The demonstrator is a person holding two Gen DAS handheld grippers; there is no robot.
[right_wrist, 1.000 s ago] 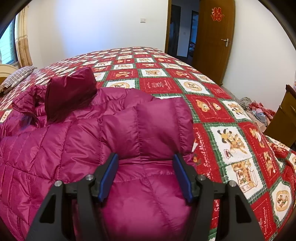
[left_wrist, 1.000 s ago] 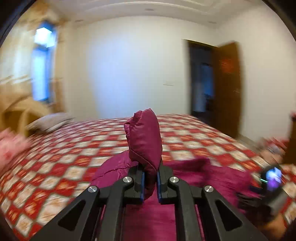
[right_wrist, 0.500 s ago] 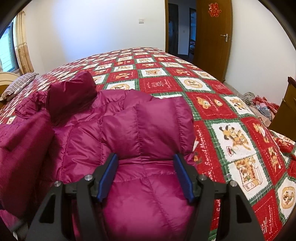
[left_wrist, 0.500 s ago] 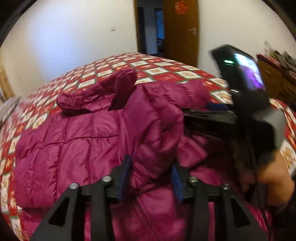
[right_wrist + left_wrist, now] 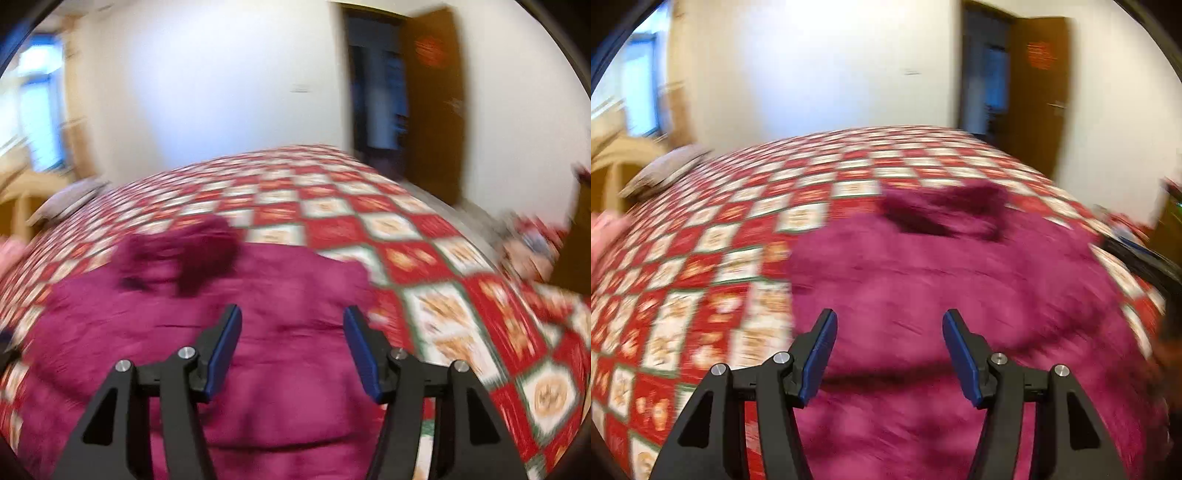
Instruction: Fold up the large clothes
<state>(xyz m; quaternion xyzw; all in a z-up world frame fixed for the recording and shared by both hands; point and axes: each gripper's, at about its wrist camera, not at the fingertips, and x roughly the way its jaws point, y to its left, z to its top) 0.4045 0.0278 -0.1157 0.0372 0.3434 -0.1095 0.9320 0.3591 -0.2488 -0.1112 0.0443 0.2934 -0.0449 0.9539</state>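
Observation:
A magenta quilted puffer jacket (image 5: 942, 288) lies on the bed, its darker hood (image 5: 945, 212) bunched at the far end. It also shows in the right wrist view (image 5: 258, 332), with the hood (image 5: 184, 254) at upper left. My left gripper (image 5: 888, 332) is open and empty above the jacket's near part. My right gripper (image 5: 291, 328) is open and empty above the jacket, near its right edge. Both views are motion-blurred.
The bed carries a red, white and green patchwork quilt (image 5: 701, 266) (image 5: 461, 295). A striped pillow (image 5: 665, 170) lies at the far left. A brown door (image 5: 432, 96) stands open at the back right. Clutter (image 5: 528, 240) lies on the floor to the right.
My left gripper let go of the jacket sleeve, opened wide and swung back to face the bed. The sleeve now lies folded over the jacket. My right gripper stays open and has pulled back.

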